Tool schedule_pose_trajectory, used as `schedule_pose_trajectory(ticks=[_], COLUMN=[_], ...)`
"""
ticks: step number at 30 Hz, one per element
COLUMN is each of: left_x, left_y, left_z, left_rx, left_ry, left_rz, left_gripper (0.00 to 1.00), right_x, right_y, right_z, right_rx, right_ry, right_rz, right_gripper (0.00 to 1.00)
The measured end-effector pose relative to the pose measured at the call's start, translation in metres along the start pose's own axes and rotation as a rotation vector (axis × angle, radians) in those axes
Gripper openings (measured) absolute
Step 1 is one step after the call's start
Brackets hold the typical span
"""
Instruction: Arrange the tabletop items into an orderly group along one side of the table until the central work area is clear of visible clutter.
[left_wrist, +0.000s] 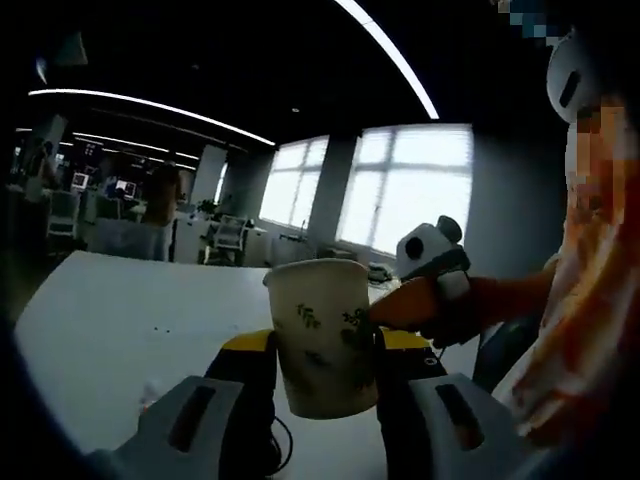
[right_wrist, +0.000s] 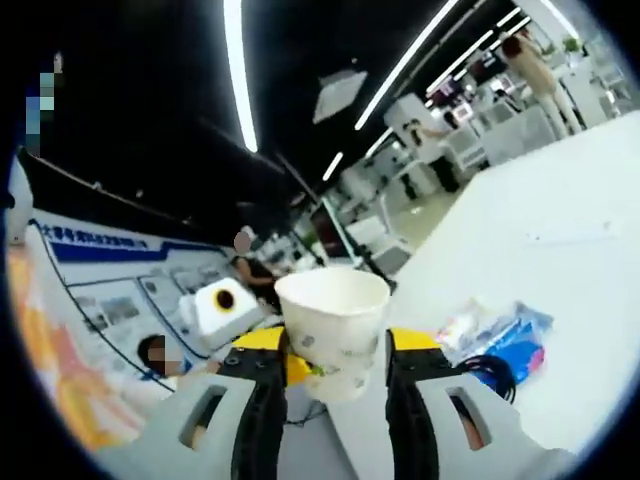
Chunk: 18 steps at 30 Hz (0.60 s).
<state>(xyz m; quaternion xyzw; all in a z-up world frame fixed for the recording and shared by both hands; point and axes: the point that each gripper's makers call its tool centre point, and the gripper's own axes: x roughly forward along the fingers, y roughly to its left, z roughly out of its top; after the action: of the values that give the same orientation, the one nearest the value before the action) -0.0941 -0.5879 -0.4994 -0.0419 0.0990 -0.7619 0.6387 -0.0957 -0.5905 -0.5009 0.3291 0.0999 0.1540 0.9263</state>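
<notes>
In the left gripper view a white paper cup (left_wrist: 322, 335) with a green plant print sits upright between my left gripper's yellow-padded jaws, and the left gripper (left_wrist: 325, 352) is shut on it over the white table (left_wrist: 120, 310). In the right gripper view a similar white paper cup (right_wrist: 333, 328) is clamped between the jaws of my right gripper (right_wrist: 335, 360), open mouth up. A blue and clear plastic packet (right_wrist: 498, 338) and a coiled black cable (right_wrist: 497, 372) lie on the table (right_wrist: 570, 250) just right of that cup.
A panda toy (left_wrist: 430, 250) on an orange shape (left_wrist: 420, 302) sits close behind the left cup, beside a person in orange and white (left_wrist: 585, 300). A black cable (left_wrist: 277, 440) lies under the left jaws. Office desks and windows lie beyond the table.
</notes>
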Motion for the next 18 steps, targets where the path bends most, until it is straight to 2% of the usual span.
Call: schedule_pose_trajectory(ticks=[3,6,11,13,18], left_x=[-0.001,0.001,0.008,0.008,0.002], left_y=[0.003,0.006,0.011,0.014,0.019], left_z=[-0.009,-0.018,-0.042,-0.047,-0.055], left_rx=[0.047,0.095,0.254,0.298,0.319], left_ry=[0.052,0.103,0.26,0.286,0.318], left_rz=[0.003,0.013,0.075,0.11,0.158], left_gripper=[0.38,0.39,0.46,0.49,0.5], right_x=[0.002,0.003,0.008,0.01,0.016], right_y=[-0.004,-0.009,-0.017,-0.018,-0.016], right_z=[-0.007,-0.012,-0.012,-0.013,-0.022], right_rx=[0.001,-0.096,-0.126,-0.143,-0.207], right_ry=[0.034,0.079,0.09,0.098,0.134], right_rz=[-0.02,-0.071,-0.143,-0.157,-0.17], right_gripper=[0.34,0.33,0.33,0.33,0.33])
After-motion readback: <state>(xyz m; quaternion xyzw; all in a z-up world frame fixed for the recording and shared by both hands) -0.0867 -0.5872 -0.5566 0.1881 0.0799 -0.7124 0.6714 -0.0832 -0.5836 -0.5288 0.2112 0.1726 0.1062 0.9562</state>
